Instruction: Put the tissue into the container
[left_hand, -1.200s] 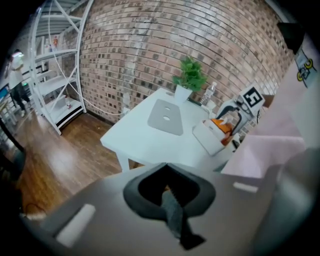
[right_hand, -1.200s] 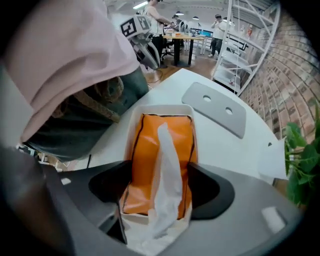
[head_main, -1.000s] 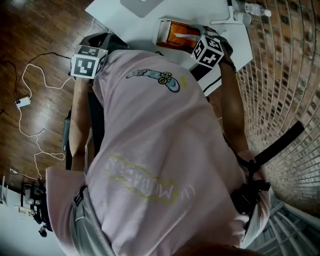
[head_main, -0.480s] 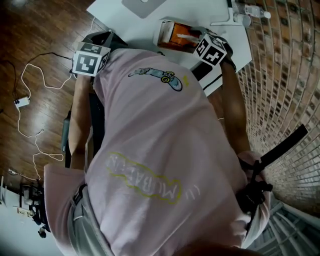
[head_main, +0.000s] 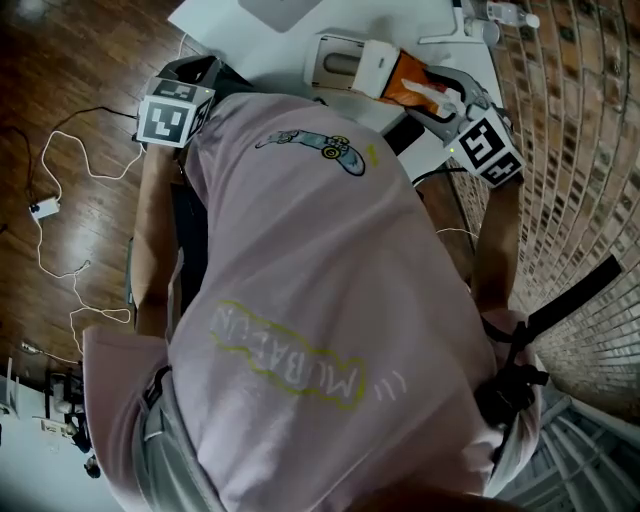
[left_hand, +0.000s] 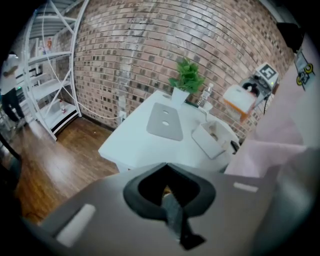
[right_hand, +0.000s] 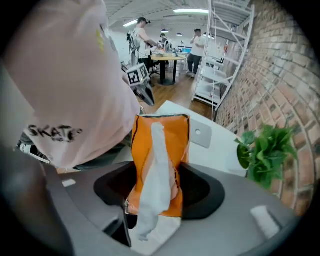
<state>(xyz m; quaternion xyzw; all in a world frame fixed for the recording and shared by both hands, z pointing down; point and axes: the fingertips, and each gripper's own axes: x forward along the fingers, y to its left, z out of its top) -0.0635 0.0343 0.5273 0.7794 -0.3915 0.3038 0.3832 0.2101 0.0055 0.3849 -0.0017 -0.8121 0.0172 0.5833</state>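
An orange tissue pack (right_hand: 160, 160) with a white tissue hanging from its slot sits between the jaws of my right gripper (right_hand: 155, 202). The jaws are closing and press on the pack, which hangs in the air. In the head view the pack (head_main: 408, 80) and the right gripper (head_main: 432, 98) are just right of the white open container (head_main: 312, 65) on the white table (head_main: 240, 40). My left gripper (left_hand: 172, 217) is shut with nothing in it, back from the table's near edge. From there the container (left_hand: 200, 142) and the lifted pack (left_hand: 239, 100) show.
A grey laptop (left_hand: 165, 121), a potted plant (left_hand: 187, 80) and a small bottle (head_main: 505, 15) stand on the table by the brick wall. White cables (head_main: 60, 200) lie on the wooden floor at the left. White shelving (left_hand: 50, 75) stands further off.
My right gripper has swung to the right with the orange pack, away from above the container, which now shows uncovered. The left gripper has barely moved.
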